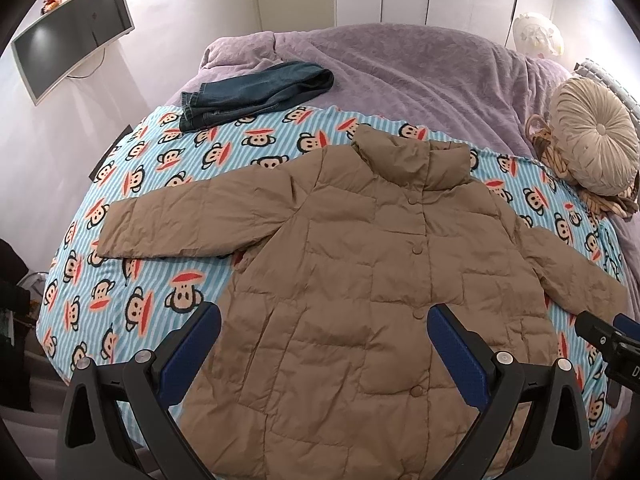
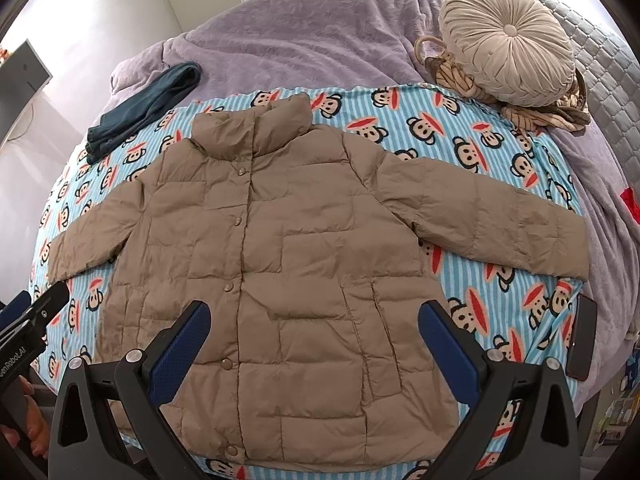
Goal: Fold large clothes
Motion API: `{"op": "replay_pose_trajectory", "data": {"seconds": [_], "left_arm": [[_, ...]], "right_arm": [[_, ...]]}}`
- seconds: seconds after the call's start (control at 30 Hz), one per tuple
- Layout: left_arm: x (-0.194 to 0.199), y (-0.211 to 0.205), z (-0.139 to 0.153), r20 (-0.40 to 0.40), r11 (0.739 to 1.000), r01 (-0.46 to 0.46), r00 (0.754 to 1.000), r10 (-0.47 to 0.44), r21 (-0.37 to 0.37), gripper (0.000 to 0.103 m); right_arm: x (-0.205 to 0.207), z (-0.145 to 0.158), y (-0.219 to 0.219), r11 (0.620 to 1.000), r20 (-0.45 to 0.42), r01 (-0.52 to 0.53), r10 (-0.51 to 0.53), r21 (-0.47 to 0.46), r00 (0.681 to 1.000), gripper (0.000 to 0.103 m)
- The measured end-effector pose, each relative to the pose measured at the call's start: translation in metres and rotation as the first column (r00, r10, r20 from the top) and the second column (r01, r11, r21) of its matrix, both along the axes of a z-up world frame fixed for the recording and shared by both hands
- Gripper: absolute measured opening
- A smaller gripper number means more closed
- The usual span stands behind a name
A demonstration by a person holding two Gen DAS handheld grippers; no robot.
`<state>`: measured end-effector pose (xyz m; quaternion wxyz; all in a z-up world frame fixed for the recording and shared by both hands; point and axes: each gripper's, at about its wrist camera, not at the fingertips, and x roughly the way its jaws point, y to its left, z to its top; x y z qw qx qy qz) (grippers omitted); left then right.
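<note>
My left gripper point(image 1: 324, 328) hangs above the lower half of the tan puffer jacket point(image 1: 360, 272), fingers spread wide apart, holding nothing. My right gripper point(image 2: 314, 326) hovers over the same jacket, fingers likewise wide apart and empty.

The jacket lies flat and front-up on the monkey-print blanket point(image 1: 152, 184), snapped shut down its front, collar toward twelve o'clock, hem toward six. One sleeve reaches out to nine o'clock, the other to three o'clock. In the right wrist view the jacket fills the centre, and its right-hand sleeve point(image 2: 500, 224) rests on the blanket's blue stripes.

At eleven o'clock from the collar, a pair of folded jeans point(image 1: 256, 92) lies across the seam between the monkey blanket and the purple bedspread point(image 1: 400, 68). At two o'clock sits a round pleated cushion point(image 2: 508, 36), resting on a woven basket point(image 2: 440, 64). A dark phone point(image 2: 580, 336) lies at the blanket's edge at four o'clock. On the wall at ten o'clock hangs a screen point(image 1: 72, 36).
</note>
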<state>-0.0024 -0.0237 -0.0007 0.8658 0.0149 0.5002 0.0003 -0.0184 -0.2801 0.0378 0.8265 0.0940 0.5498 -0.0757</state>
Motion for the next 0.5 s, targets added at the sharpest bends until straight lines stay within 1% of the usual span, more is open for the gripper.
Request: {"op": "replay_pose_trajectory", "data": {"seconds": [0.07,0.5], "left_arm": [[0.0051,0.0033,0.0021,-0.005,1.0,0.006,1.0,-0.006,0.0,0.103],[0.0062,0.0044,-0.0017,-0.013,1.0,0.002,1.0,-0.002,0.007,0.103]], "right_arm": [[0.0,0.0001,-0.0004,1.0,-0.001,-0.003,0.003,-0.002,1.0,0.103],[0.0055,-0.0012,-0.0058,1.0,-0.001,0.007,-0.007,0.0,1.0,0.103]]}}
